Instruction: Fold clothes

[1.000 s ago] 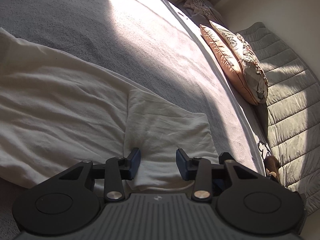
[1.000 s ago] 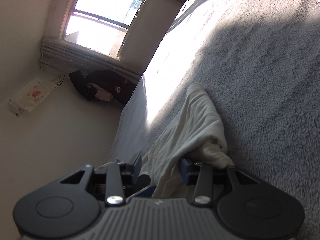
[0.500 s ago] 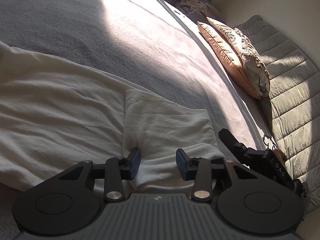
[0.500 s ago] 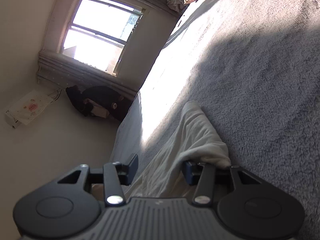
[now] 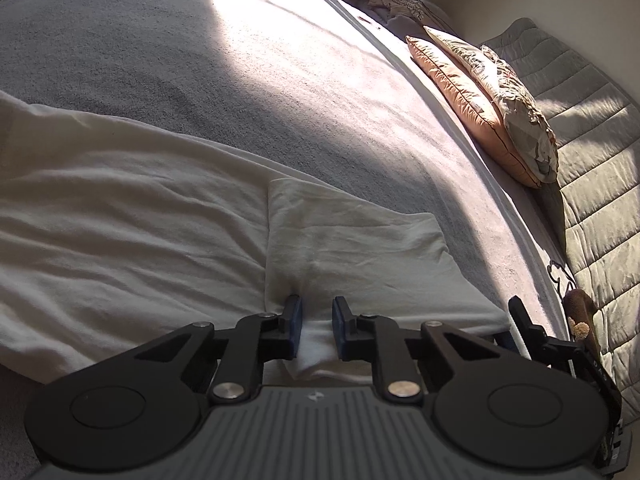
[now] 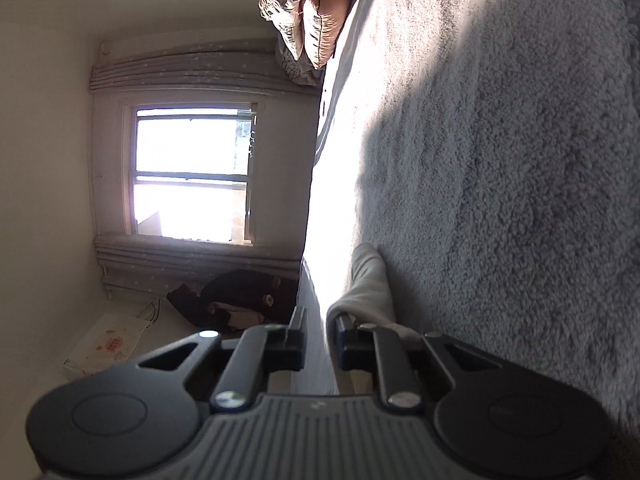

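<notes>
A cream-white garment lies spread on the grey bed cover, with one part folded over at the right. My left gripper is closing on the near hem of that folded part; cloth bunches between its blue pads. In the right wrist view the camera is rolled sideways. My right gripper has its jaws narrowed, with the garment's edge draped over the right finger. Whether cloth is pinched there is not clear. The right gripper's body also shows in the left wrist view.
Two pillows lean against a quilted grey headboard cushion at the right. In the right wrist view there are a bright window, a dark pile of things on the floor below it, and the bed's edge.
My left jaws have narrowed onto the folded hem, pinching cloth up. My right gripper has rolled and swung toward the window side, its jaws narrowing; less garment shows in its view.
</notes>
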Motion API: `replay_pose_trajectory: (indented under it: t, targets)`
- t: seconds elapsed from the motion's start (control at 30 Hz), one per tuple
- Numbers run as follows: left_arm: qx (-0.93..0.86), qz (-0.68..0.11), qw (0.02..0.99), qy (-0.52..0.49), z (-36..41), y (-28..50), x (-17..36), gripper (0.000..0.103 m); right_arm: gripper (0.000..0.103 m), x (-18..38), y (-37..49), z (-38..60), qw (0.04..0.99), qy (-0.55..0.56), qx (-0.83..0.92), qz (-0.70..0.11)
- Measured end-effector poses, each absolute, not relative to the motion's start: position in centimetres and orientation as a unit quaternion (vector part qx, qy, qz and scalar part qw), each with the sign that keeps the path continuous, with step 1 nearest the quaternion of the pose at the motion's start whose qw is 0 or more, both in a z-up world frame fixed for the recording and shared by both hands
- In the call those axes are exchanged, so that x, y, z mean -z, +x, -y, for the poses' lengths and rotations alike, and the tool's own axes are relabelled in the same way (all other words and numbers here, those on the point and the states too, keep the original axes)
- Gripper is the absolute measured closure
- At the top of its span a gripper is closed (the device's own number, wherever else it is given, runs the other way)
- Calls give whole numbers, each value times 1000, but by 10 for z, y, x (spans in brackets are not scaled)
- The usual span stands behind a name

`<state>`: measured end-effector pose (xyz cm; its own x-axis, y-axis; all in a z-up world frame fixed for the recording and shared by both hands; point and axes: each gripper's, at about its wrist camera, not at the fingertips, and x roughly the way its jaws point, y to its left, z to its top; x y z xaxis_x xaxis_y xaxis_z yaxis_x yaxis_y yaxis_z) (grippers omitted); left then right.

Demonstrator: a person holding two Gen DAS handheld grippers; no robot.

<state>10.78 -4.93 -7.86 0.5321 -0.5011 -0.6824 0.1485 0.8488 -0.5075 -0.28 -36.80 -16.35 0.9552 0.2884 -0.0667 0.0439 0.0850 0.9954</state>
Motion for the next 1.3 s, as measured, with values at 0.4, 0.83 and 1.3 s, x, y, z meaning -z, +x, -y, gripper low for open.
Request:
replay_pose_trajectory:
  t: [0.4,0.83,1.3]
  targets:
    - [193,-447,855,-182,54,109,77,85,87,172,-21,376,691,712,-59,-108]
    - [193,-448,854,-182,54,109,76,85,87,169,-24,384,701,696,-42,-149]
    - [194,-449,854,-179,56,108,75,84,60,132,29,337,795,553,-30,-249]
